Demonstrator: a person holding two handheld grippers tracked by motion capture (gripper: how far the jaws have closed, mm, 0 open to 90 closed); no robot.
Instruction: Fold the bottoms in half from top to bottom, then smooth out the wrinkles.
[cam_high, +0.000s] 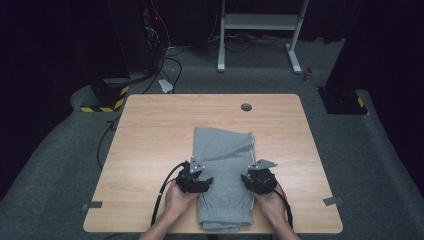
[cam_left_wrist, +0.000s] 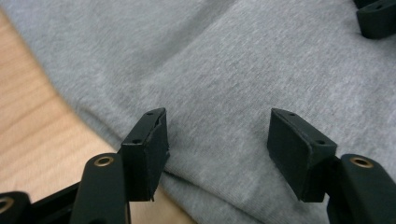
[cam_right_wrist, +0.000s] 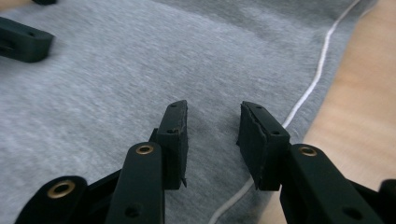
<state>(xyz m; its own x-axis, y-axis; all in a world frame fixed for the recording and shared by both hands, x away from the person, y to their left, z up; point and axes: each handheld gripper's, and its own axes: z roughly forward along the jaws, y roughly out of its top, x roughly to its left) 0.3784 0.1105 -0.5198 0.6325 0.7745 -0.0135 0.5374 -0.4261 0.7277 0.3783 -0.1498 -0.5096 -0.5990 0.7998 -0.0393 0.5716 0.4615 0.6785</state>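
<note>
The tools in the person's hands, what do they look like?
Both are black. The left tool and right tool each carry a grey three-cornered plate on top and trail a black cable. Up close, each has two blocky black fingers with small screw holes, on arms with brass-coloured rings. The forearms are bare.

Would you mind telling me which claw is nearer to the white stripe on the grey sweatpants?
The right claw hangs over the grey sweatpants just beside the white stripe. The left claw is over the opposite edge, by the wooden table.
</note>
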